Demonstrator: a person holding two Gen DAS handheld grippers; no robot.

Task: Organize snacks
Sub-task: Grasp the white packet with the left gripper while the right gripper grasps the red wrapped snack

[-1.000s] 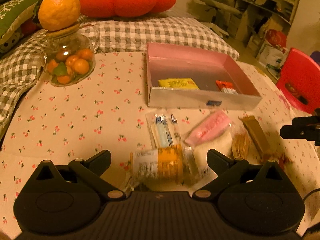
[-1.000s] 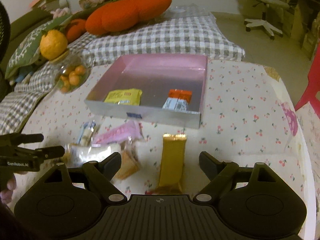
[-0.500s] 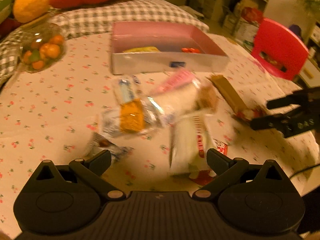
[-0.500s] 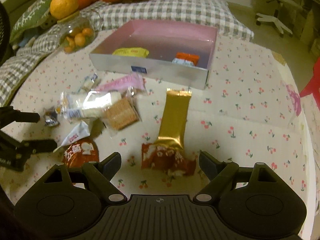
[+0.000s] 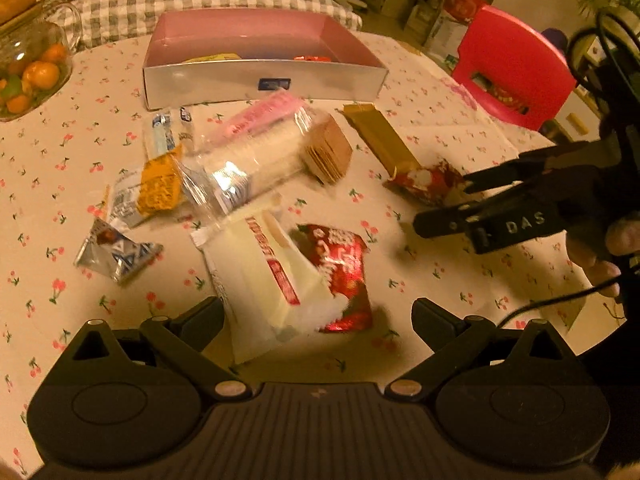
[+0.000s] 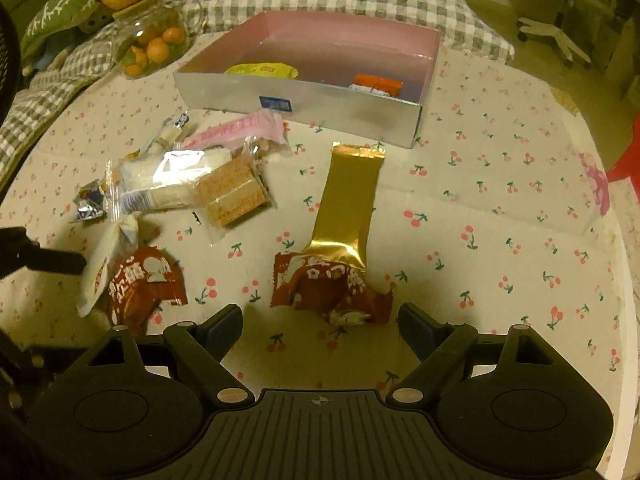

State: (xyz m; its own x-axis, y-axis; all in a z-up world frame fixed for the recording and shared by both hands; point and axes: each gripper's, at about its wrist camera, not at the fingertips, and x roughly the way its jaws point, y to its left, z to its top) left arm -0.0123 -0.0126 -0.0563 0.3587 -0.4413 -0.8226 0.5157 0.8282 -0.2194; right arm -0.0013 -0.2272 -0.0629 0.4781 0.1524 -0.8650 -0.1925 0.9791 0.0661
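Fingers of the right gripper [image 6: 320, 316] stand spread wide with nothing between the pads, and the red packet [image 6: 328, 286] lies just ahead of them, centred in the gap. It sits on the cherry-print cloth [image 6: 500, 240] with a gold bar [image 6: 348, 204] resting partly on its far edge. The bar's long axis runs almost straight away from the fingers toward the silver box [image 6: 320, 102]. The box already holds a yellow packet [image 6: 262, 70] and an orange one [image 6: 376, 84].

To my eye the right hand is the nearer one for that red packet. A closing stroke would cross the packet's width, though the bar overlapping it may get dragged along.

The left gripper [image 5: 316, 316] is also spread and empty. A white pouch [image 5: 268, 276] lies between its fingers, long axis running up and to the left, overlapping a second red packet [image 5: 340, 264]. Beyond them sits the loose heap: a clear wrapped roll [image 5: 248, 164], wafers [image 5: 330, 152], a pink packet [image 5: 272, 110] and a small silver one [image 5: 116, 252].

Both grippers tilt steeply down at the cloth. In the left view the right gripper comes in from the right edge, its tips near the first red packet [image 5: 424, 182], with a person's hand [image 5: 608, 248] behind it.
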